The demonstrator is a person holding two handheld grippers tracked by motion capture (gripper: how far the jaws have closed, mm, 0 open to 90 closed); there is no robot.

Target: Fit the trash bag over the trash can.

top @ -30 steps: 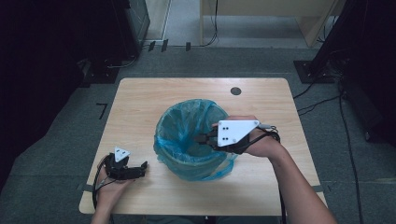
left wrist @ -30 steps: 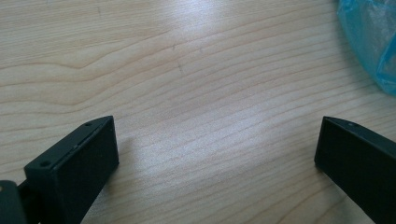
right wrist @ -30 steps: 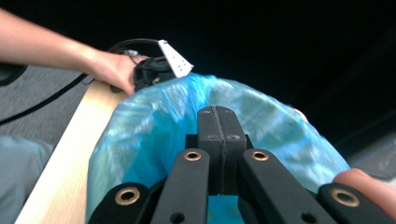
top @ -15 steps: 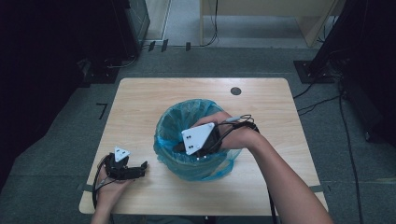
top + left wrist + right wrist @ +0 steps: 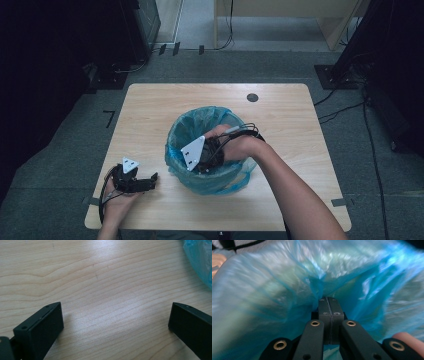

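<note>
Pinching a fold of the blue bag (image 5: 319, 287) at its tips, the right gripper (image 5: 328, 301) is reaching inside the bin (image 5: 210, 175), blur smearing the plastic around it. The left gripper (image 5: 115, 322) is resting spread on the table (image 5: 100, 277), bag edge cut off beyond its right jaw.

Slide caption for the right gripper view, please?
Right gripper shut on a pinched fold of the blue bag.

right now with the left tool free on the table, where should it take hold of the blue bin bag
Probably the bag's outer fold at the bin rim on its near left side, closest to the open left tool. Come in level from the left: the plastic there drapes loose over the rim, thin enough to pinch, away from the right tool, shut on the lining inside.
</note>
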